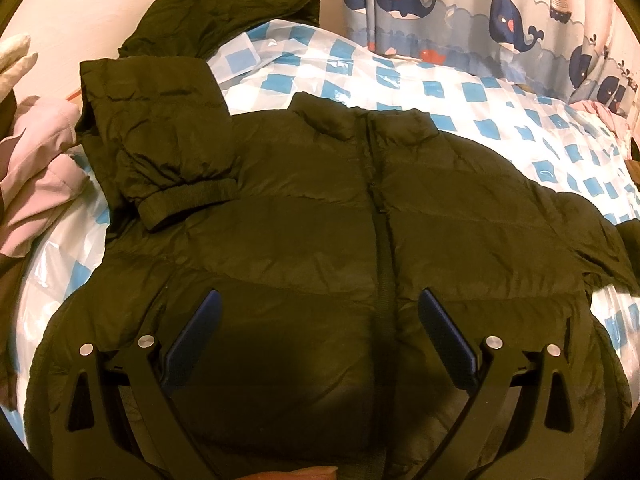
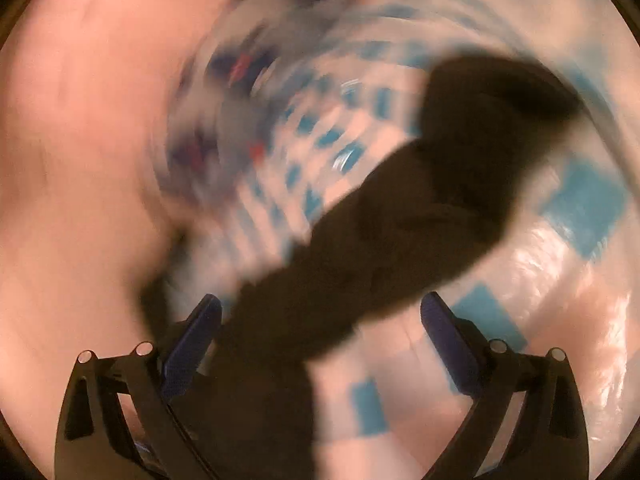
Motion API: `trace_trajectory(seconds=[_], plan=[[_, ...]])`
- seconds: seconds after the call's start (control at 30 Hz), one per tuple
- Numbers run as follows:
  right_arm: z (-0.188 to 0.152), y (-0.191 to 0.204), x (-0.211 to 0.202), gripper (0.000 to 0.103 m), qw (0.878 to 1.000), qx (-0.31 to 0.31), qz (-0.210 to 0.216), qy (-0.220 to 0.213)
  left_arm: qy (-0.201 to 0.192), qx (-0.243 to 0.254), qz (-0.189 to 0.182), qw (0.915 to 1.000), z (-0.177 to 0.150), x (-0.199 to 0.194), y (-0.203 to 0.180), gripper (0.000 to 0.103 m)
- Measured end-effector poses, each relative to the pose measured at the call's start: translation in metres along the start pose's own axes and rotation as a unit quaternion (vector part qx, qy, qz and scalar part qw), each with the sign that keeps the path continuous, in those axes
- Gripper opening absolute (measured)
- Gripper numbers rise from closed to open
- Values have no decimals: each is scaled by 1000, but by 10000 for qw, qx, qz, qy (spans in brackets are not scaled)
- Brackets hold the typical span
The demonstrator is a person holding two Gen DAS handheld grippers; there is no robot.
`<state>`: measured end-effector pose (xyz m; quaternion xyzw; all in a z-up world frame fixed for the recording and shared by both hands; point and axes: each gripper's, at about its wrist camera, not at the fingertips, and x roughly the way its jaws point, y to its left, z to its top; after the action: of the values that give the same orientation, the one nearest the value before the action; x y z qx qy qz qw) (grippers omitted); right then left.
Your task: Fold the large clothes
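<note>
Surface: bed with glossy blue-and-white checked cover (image 1: pixel 400 92), plastic-looking sheen, under warm light.
Left gripper (image 1: pixel 320 312): black frame, blue pads, jaws spread wide, holding nothing; hangs over the lower front of the jacket.
Jacket: dark olive quilted puffer jacket (image 1: pixel 304 248), front up, zip closed, flat on the cover, collar at the far end.
Sleeve, picture-left: sleeve with ribbed cuff (image 1: pixel 160 152) folded in across the chest, cuff lying on the jacket body.
Sleeve, picture-right: runs out toward the frame edge over the cover.
Beside the bed, left: pale pink bundled garment (image 1: pixel 44 168), touching the cover edge.
Far: second dark garment (image 1: pixel 224 16) against the wall; whale-print curtain (image 1: pixel 480 12) behind the bed.
Right gripper (image 2: pixel 320 312): jaws spread, nothing pinched; view heavily motion-blurred.
Right view content: dark fabric strip (image 2: pixel 400 220), probably a sleeve, lying across the checked cover between and beyond the fingers; contact cannot be told.
</note>
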<state>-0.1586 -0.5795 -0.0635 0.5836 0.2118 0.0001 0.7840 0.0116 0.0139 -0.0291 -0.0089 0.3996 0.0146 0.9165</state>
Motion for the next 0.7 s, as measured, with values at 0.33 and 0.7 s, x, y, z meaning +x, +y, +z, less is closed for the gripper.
trace_trajectory(seconds=[0.33, 0.7], plan=[[67, -40, 32, 96, 9963, 802, 80, -300, 82, 116, 100, 9999, 2, 5, -1, 95], [138, -23, 34, 9, 9986, 56, -94, -523, 328, 336, 9, 9989, -3, 17, -12, 94]])
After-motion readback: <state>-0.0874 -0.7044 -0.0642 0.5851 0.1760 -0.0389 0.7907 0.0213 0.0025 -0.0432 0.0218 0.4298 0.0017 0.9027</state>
